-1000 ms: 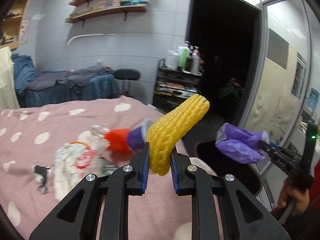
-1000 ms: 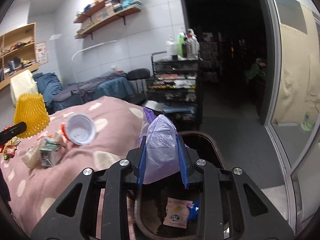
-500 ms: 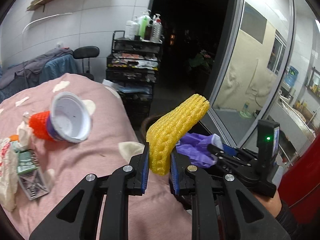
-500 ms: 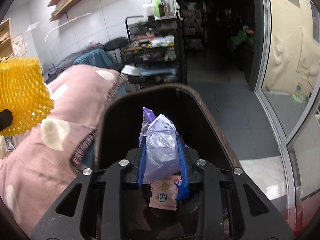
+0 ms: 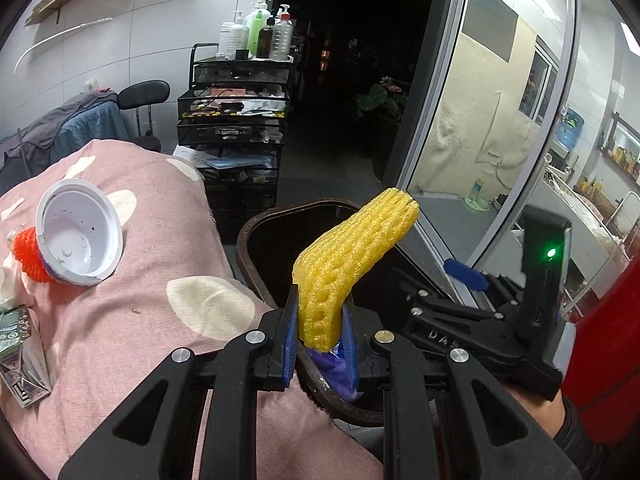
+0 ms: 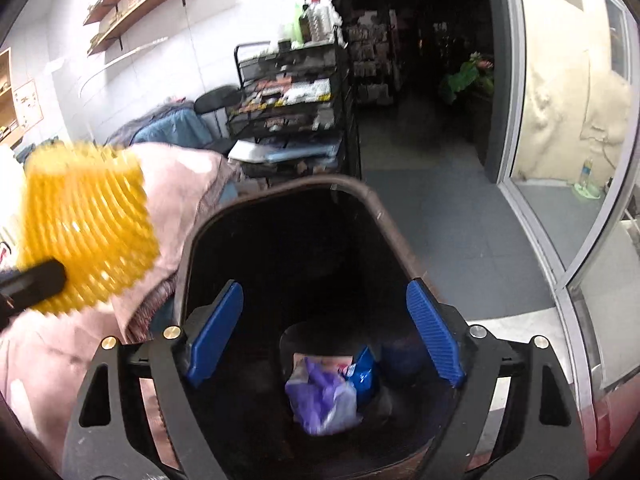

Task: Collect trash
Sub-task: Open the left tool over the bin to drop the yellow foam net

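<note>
The left gripper (image 5: 320, 340) is clenching the yellow foam net (image 5: 352, 264), its long axis tilting up toward the far right over the bin (image 6: 376, 204), while the right gripper (image 6: 324, 336), jaws having just been opening with nothing between them, is hanging released above the purple bag (image 6: 324, 400) lying inside.

The yellow foam net (image 6: 86, 226) is motion-blurred beside the bin (image 6: 376, 204). The purple bag (image 5: 334, 372) mostly hides behind the left gripper (image 5: 320, 344). The bin's wrappers (image 6: 362, 372) are unreadable.

walls: white tile (image 5: 168, 40) | floor: grey (image 6: 432, 216) | doorway: dark (image 5: 360, 60) | cart: black (image 5: 236, 128)
</note>
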